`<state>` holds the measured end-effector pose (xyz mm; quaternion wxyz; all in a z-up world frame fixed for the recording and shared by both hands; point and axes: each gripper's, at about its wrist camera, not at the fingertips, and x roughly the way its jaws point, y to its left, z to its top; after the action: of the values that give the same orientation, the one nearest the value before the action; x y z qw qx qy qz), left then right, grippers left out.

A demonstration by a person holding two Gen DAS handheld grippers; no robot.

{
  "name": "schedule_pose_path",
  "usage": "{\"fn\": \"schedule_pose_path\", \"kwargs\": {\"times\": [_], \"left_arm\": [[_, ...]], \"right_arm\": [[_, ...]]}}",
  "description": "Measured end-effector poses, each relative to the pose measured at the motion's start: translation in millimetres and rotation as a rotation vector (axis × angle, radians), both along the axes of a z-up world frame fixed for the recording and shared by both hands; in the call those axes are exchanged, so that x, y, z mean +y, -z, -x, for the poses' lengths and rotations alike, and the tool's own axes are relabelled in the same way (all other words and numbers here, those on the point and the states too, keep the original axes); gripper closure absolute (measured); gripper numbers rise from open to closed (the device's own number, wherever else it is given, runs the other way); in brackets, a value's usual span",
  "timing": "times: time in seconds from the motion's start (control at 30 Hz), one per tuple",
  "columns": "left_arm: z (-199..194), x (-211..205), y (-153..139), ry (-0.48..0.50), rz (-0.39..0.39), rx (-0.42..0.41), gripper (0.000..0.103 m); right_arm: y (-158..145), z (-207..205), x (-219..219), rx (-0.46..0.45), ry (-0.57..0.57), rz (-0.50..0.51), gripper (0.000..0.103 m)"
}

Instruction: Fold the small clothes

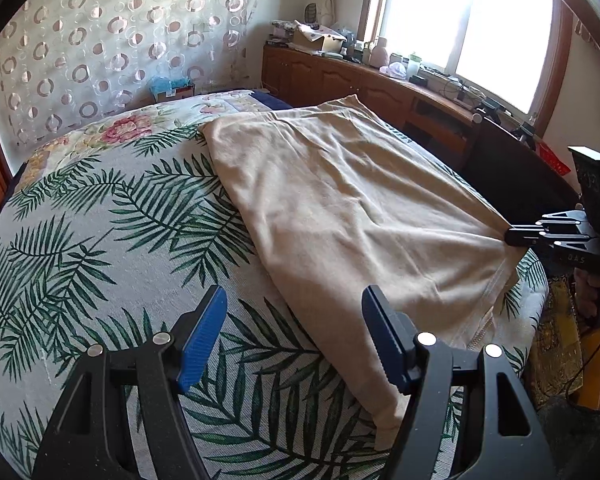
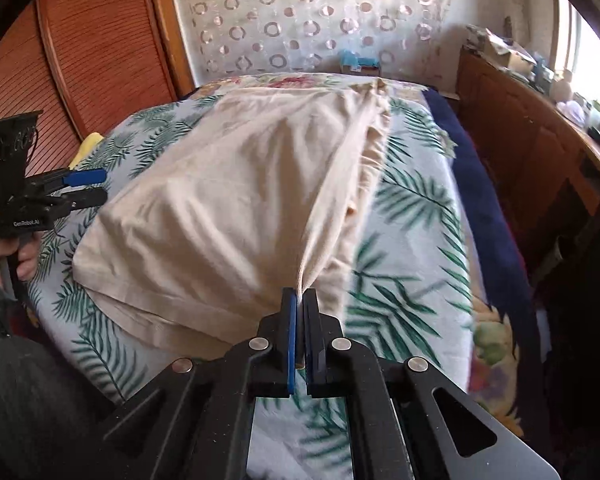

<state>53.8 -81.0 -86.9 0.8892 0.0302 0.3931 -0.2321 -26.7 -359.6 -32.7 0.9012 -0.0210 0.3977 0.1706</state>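
A beige garment [image 1: 352, 216] lies spread on a leaf-print bedspread [image 1: 100, 216]. My left gripper [image 1: 294, 336] is open and empty, hovering above the bedspread by the garment's near left edge. My right gripper [image 2: 300, 300] is shut on the garment's near edge and lifts it, so the cloth [image 2: 236, 200] pulls taut into a ridge toward the jaws. In the left wrist view the right gripper [image 1: 516, 237] pinches the garment's right corner. In the right wrist view the left gripper [image 2: 94, 186] is open at the far left, beside the garment.
A wooden cabinet [image 1: 340, 76] with clutter on top runs under the window [image 1: 472, 20] beyond the bed. A circle-patterned curtain [image 1: 112, 40] hangs behind the bed. A wooden slatted door [image 2: 96, 48] stands to the left in the right wrist view. A dark blue blanket edge [image 2: 496, 240] runs along the bed's side.
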Motion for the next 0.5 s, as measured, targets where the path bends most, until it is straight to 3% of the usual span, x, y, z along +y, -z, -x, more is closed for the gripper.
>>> {"fn": "schedule_pose_path", "kwargs": {"times": [0.5], "left_arm": [[1.0,-7.4,11.5,0.014,-0.018,0.031,0.032]], "right_arm": [[2.8,-0.1,10.1,-0.017,0.031,0.008,0.100]]}}
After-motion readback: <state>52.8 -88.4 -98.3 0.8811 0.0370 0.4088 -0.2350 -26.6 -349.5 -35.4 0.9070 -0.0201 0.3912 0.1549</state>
